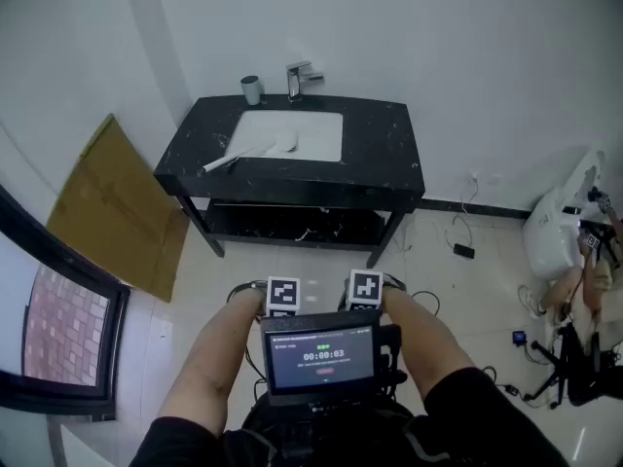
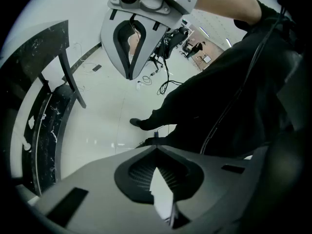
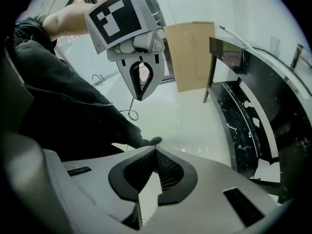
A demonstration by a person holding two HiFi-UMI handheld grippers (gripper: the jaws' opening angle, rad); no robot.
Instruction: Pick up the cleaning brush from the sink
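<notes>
The brush (image 1: 255,151) lay on the vanity (image 1: 389,154), untouched. Its head rested in the left part of the white sink (image 1: 316,136), and its pale handle ran out over the sink's edge onto the black counter, toward the front left. A cup (image 1: 251,89) stood at the back of the counter, just left of the tap (image 1: 297,79). A lower shelf (image 1: 292,224) sat under the counter.

Both grippers were held close to the person's body, well apart from the vanity, pointing steeply down at the pale floor (image 1: 321,266). The left gripper (image 2: 156,147) had its jaws closed tip to tip with nothing between them; only floor showed through the gap behind the tips. The right gripper (image 3: 155,150) was likewise fully closed and empty. In the head view their two marker cubes (image 1: 283,295) sat side by side just above a small screen (image 1: 321,355), with a forearm (image 1: 219,358) on each side.

A sheet of cardboard (image 1: 117,202) leaned on the wall left of the vanity. White bags (image 1: 555,232) and cables lay on the floor at the right
</notes>
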